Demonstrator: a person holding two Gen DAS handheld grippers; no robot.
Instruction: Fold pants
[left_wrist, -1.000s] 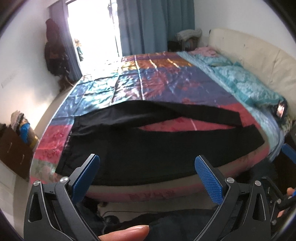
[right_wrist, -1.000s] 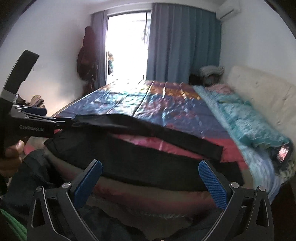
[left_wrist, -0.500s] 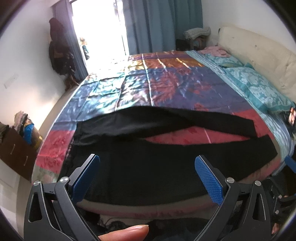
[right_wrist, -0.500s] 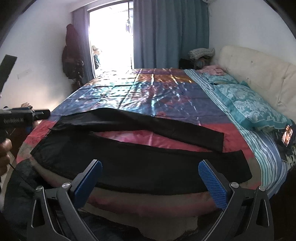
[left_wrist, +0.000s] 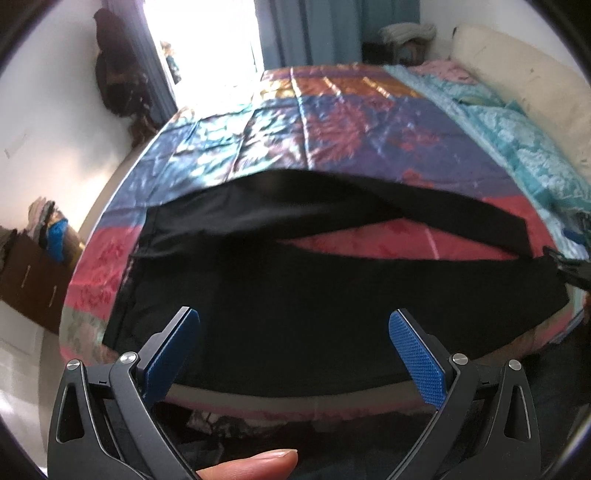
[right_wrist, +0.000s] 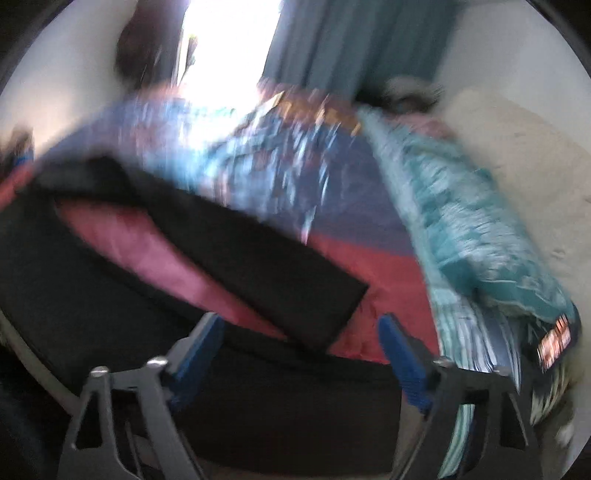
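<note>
Right wrist view now blurred, pants (right_wrist: 258, 266) nearer.

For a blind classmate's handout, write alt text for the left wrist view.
Black pants lie spread across a colourful patchwork bedspread, legs splayed apart towards the right. The open left gripper hovers at the bed's near edge, holding nothing.

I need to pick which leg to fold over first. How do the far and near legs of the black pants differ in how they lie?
The far leg of the black pants lies fully on the patterned satin bedspread, angling away; the near leg runs along the bed's front edge. The far leg's cuff stops short of the near leg's. Both are flat, joined at the waist, with a wedge of pink bedspread between them.
</note>
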